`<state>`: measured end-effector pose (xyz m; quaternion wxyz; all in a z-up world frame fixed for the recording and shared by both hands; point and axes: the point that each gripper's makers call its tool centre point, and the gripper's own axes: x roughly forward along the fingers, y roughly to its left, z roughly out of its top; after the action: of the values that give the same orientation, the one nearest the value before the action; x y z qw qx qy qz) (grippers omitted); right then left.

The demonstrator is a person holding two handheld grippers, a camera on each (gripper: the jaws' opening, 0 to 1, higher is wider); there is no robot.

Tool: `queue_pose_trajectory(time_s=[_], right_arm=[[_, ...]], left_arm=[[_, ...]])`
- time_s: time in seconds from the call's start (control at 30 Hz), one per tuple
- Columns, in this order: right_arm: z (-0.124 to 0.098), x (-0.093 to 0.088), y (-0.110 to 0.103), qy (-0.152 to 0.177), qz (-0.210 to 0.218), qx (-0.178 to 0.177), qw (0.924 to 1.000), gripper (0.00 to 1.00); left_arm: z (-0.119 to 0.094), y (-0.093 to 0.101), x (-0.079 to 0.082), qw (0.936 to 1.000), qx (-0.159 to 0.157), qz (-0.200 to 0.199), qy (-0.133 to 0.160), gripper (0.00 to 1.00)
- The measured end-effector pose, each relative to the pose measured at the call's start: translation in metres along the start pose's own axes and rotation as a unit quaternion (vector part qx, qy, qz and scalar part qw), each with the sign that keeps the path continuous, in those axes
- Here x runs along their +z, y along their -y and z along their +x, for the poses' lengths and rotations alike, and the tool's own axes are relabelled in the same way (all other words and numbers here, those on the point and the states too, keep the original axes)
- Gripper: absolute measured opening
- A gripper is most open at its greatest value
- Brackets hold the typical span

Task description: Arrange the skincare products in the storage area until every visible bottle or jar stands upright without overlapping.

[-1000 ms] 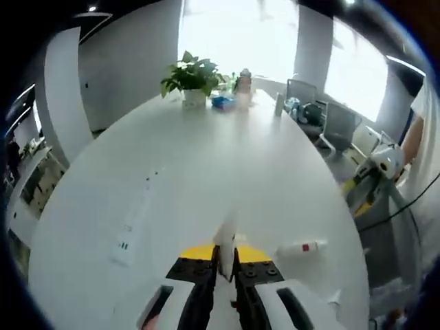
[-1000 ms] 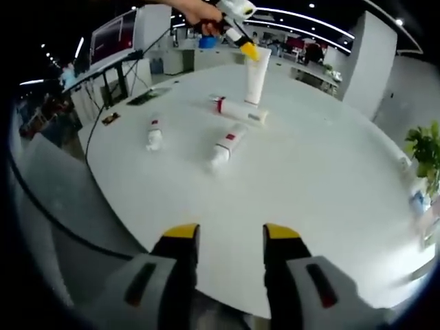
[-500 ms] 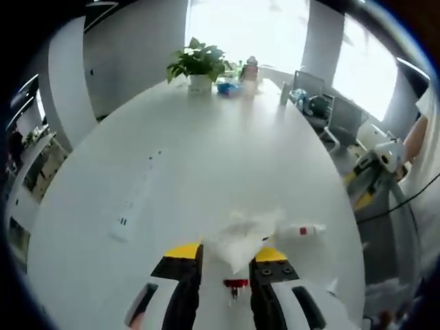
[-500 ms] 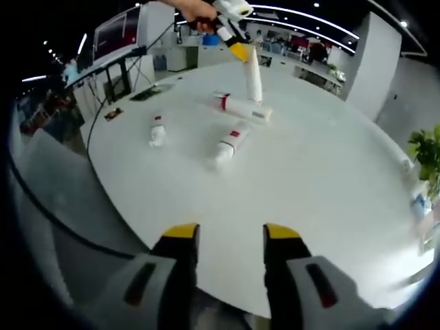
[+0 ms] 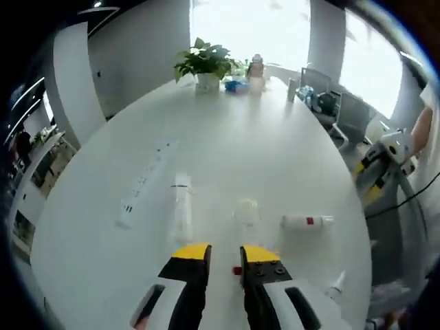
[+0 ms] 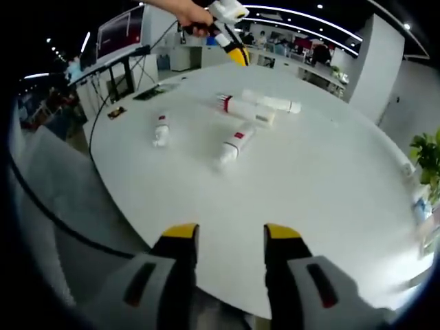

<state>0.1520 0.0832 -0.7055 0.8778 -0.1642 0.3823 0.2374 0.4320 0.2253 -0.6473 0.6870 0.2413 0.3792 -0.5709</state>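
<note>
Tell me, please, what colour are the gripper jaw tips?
Yellow, clearest on the right gripper in the right gripper view.

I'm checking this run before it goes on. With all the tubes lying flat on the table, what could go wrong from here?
1. Four tubes lie flat; the top pair, one with a red cap and a plain white one, look to be touching, so gripping one may nudge the other.
2. The small tube lies near the table edge and could roll off.
3. The left gripper is open above them, so nothing stands yet.
</note>
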Motion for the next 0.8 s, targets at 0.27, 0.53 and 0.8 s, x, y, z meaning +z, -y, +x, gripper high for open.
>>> queue_pose_trajectory(time_s=[0.27,0.53,0.8], right_arm=[[-0.001,0.001,0.002,0.004,0.004,-0.005,1.0,0.39],[-0.003,0.0,0.005,0.002,0.015,-0.009,0.9998,0.39],[-0.001,0.0,0.007,0.004,0.022,-0.011,0.9997,0.39]], left_arm=[[0.021,-0.025,-0.007,0.9985,0.055,0.001,-0.005,0.31],[0.031,-0.074,-0.005,0.9911,0.114,-0.069,0.005,0.39],[0.052,-0.108,-0.004,0.9927,0.118,-0.002,-0.023,0.53]])
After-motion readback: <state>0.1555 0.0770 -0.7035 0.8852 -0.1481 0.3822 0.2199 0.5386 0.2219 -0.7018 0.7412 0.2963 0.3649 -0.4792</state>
